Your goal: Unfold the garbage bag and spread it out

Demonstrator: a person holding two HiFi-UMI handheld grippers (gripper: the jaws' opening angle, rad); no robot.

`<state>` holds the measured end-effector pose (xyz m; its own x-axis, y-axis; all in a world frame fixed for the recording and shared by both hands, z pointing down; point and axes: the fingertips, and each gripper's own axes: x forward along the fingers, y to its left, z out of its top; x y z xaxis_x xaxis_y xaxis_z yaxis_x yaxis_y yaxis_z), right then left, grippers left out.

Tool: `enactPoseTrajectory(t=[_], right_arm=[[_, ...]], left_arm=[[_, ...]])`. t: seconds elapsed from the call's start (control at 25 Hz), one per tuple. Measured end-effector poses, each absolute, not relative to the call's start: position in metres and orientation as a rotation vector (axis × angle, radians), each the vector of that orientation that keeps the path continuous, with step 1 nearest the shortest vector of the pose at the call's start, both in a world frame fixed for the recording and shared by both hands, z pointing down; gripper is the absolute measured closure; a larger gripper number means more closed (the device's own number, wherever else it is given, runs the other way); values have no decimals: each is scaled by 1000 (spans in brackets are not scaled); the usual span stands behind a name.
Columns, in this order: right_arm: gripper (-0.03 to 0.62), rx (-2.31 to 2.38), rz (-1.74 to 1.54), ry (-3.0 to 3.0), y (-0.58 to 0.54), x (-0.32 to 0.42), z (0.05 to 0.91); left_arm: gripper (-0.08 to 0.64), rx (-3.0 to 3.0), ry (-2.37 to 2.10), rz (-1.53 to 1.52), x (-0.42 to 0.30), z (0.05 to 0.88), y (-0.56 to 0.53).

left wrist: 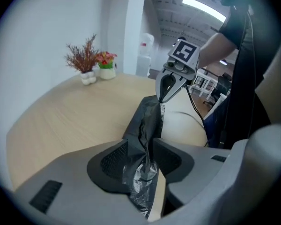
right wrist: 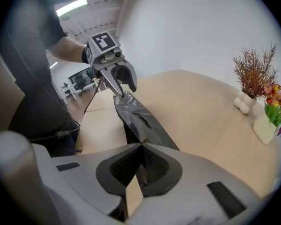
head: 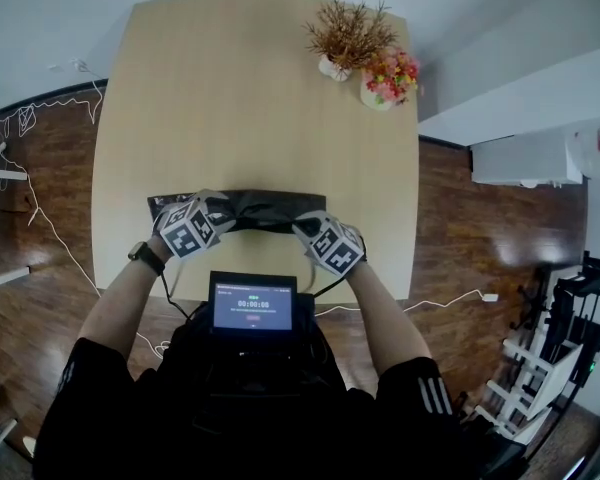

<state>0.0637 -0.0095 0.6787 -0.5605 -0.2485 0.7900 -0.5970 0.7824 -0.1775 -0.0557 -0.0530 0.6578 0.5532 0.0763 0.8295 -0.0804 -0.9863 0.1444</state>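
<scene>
A black garbage bag (head: pixel 265 208), still folded into a long narrow strip, lies across the near part of the wooden table (head: pixel 240 108). My left gripper (head: pixel 218 216) is at its left part. In the left gripper view the crumpled bag (left wrist: pixel 147 118) runs through the gap of the left gripper (left wrist: pixel 141 146), whose pads stand apart and do not pinch it. My right gripper (head: pixel 308 230) is at the strip's right end. In the right gripper view the right gripper (right wrist: pixel 141 146) has its pads together on the bag (right wrist: pixel 140 121). The strip is lifted slightly between the two grippers.
A dried plant in a white vase (head: pixel 345 38) and a pot of pink flowers (head: pixel 388 78) stand at the table's far right corner. A small screen (head: pixel 252 303) hangs at the person's chest. Cables run over the wooden floor (head: pixel 40 208) on the left.
</scene>
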Motion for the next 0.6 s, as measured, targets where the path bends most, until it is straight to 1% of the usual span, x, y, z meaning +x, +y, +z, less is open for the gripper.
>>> enactPoseTrajectory(t=[0.12,0.28,0.36,0.48,0.6], right_arm=[[586,647,606,-2167,-17,65,671],[586,696,693,-2179,-33,65,654],[586,732,729,-2186,-45,66,648],[586,759,766,-2175,-58,68,643],[586,765,784,-2159,-65,71,646]], left_arm=[[382,2717,-45,1341,-50,634,-49],[399,2785,122,1216,-28,616,-6],[399,2815,199,1250,-19,622,14],[426,2841,243,1322,-1,627,27],[426,2810,259,1393,10,650,35]])
